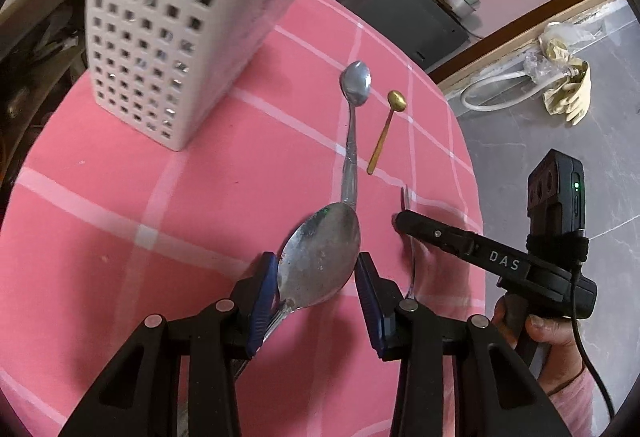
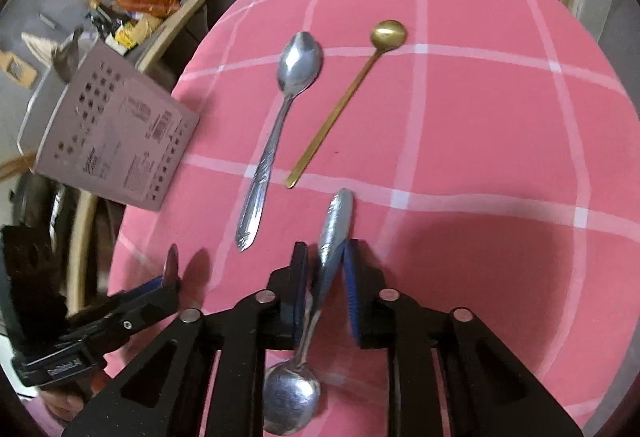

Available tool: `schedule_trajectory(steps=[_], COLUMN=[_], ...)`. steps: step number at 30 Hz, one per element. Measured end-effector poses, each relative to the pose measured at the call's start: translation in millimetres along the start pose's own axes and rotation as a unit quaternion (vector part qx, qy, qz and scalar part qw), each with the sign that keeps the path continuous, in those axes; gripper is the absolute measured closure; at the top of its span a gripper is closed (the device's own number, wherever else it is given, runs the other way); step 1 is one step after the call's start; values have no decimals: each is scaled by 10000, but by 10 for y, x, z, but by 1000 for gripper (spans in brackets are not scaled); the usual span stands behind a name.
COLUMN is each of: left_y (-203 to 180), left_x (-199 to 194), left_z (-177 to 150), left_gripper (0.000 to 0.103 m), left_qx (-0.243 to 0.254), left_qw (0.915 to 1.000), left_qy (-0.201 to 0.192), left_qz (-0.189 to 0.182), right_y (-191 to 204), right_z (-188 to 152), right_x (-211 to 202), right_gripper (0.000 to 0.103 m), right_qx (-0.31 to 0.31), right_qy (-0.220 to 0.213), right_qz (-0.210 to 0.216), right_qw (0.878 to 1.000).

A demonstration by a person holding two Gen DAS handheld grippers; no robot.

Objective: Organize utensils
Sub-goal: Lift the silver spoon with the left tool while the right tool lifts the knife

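My left gripper (image 1: 318,269) holds a big spoon (image 1: 320,257) between its blue pads (image 1: 266,289). The bowl of the spoon sticks out in front, and its handle runs back under the tool. My right gripper (image 2: 325,289) is closed on the handle of a second spoon (image 2: 336,221). That handle points away from me, and the bowl hangs down near the camera. In the left view I can read "DAS" on the side of the right gripper. The white basket (image 1: 176,25) stands on the pink cloth (image 1: 120,197). Its label has print too small for me to read. To the right of the basket lies a silver spoon (image 2: 280,125), bowl pointing away from me. Just past it lies a thin gold spoon (image 2: 348,97), farther from the basket, also lying bowl away.
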State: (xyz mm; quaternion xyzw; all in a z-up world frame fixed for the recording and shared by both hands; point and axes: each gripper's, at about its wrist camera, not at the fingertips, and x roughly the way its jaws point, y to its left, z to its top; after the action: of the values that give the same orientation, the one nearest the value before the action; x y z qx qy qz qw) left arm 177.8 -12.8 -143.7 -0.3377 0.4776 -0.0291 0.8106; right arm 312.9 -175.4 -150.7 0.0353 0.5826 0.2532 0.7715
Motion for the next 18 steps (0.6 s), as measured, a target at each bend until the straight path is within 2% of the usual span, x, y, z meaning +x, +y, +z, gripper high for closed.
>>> schedule_trajectory(steps=[3, 6, 7, 9, 10, 14, 18], left_y=[9, 55, 86, 131, 158, 243, 261], left_x=[-44, -104, -130, -168, -195, -269, -358], left_z=[-19, -40, -45, -50, -51, -77, -121], left_gripper=[66, 66, 66, 66, 66, 66, 66], left_qx=[117, 199, 212, 236, 251, 256, 304], left_qw=[9999, 9998, 9997, 9996, 9995, 9990, 9980], left_qy=[-4, -11, -15, -19, -30, -8, -58], left_qz=[16, -59, -122, -147, -170, -367, -546], right_y=[161, 266, 303, 310, 281, 152, 54], right_z=[-90, -179, -204, -229, -234, -316, -510], right_x=[-25, -58, -65, -103, -123, -235, -422], right_gripper=[67, 67, 69, 89, 94, 95, 95], right_qx=[-221, -512, -609, -643, -571, -201, 236], right_qy=[12, -61, -96, -139, -149, -183, -541], right_qz=[-117, -439, -618, -858, -851, -513, 44], right_qw=[9997, 9977, 9962, 9941, 9946, 9983, 9982])
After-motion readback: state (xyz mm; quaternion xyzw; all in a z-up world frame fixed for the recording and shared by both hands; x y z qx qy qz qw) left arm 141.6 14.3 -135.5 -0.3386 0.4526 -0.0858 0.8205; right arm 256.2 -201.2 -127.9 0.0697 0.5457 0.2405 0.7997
